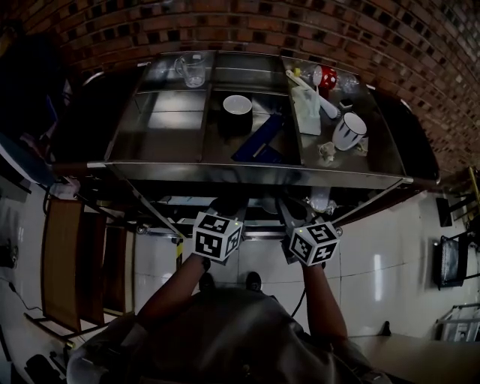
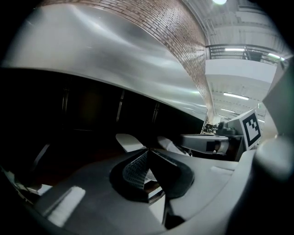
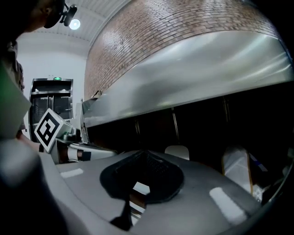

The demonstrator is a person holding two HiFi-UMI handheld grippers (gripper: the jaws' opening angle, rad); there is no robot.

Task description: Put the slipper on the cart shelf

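**A:** Both tools were down low at the front of the stainless-steel cart [image 1: 255, 174], just under the rim of its top shelf. The two marker cubes sat side by side, close but apart.

**B:** What were the fingers doing?

**A:** The left gripper [image 2: 146, 150] had its fingers pressed tip to tip with nothing between them. The right gripper [image 3: 142, 153] was the same: fingers fully together and empty.

**B:** And the slipper?

**A:** It was hard to call. In the right gripper view, a pale rounded shape [image 3: 177, 152] lay on the dark lower shelf, just past the fingertips and a touch to their right. That may have been the slipper, but I couldn't tell. The left gripper view showed two pale shapes there, one on either side of its fingertips, and neither gripper touched them.

**B:** What was up top?

**A:** A clear glass jug [image 1: 191, 69] stood at the back left and a black bowl with a white inside [image 1: 237, 105] in the middle. A blue flat object [image 1: 259, 141] lay just in front of the bowl, and a white striped mug [image 1: 349, 131] lay tipped over on the right. The red brick wall [image 1: 225, 22] rose behind the cart.
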